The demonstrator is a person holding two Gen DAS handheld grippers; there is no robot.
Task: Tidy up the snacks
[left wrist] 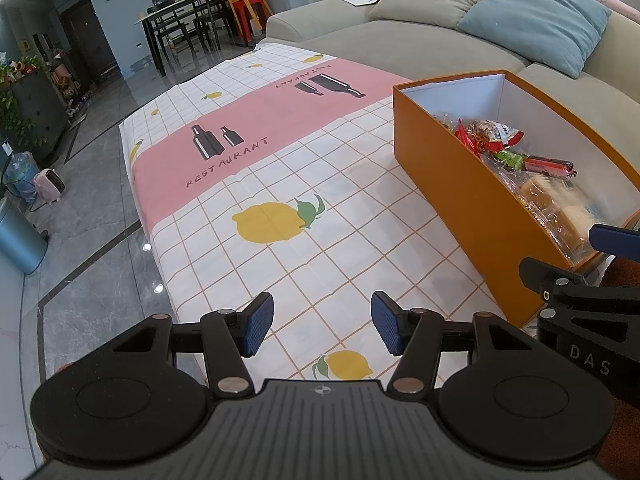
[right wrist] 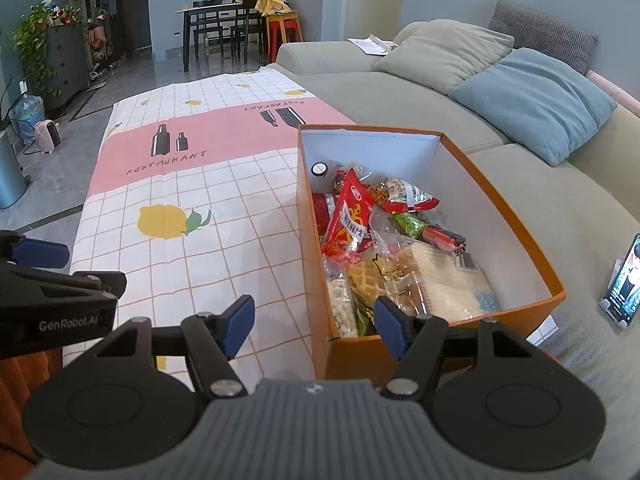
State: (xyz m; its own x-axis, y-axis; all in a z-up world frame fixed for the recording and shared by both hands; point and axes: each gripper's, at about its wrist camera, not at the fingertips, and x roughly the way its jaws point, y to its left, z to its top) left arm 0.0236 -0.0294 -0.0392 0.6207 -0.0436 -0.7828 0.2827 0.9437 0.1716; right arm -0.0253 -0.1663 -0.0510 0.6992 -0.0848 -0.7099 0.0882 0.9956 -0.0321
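Landmark: an orange box [right wrist: 432,276] with a white inside stands on the surface [right wrist: 224,248], at the edge next to the sofa [right wrist: 540,208].
Surface: covered by a cloth [left wrist: 304,184] of white checks with lemons and a pink band printed with bottles; left of the box the cloth lies bare.
Snacks: all lie inside the box, heaped toward its near end. A red packet [right wrist: 350,216] leans on top in the middle, a bag of mixed nuts [right wrist: 408,194] beyond it, a green packet [right wrist: 410,224] and a red sausage stick [right wrist: 444,238] to its right.
Near end of box: clear bags of waffles [right wrist: 366,276] and a pale bread loaf [right wrist: 452,284] rest against the near wall.
Far end of box: only a small round white object [right wrist: 319,169] shows there.
Left gripper [left wrist: 322,324]: hovers above the cloth just left of the box, jaws released, nothing between them.
Right gripper [right wrist: 314,326]: hovers over the box's near left corner, jaws released and gripping nothing.
Beside the box: a phone [right wrist: 624,280] is propped on the sofa to its right.
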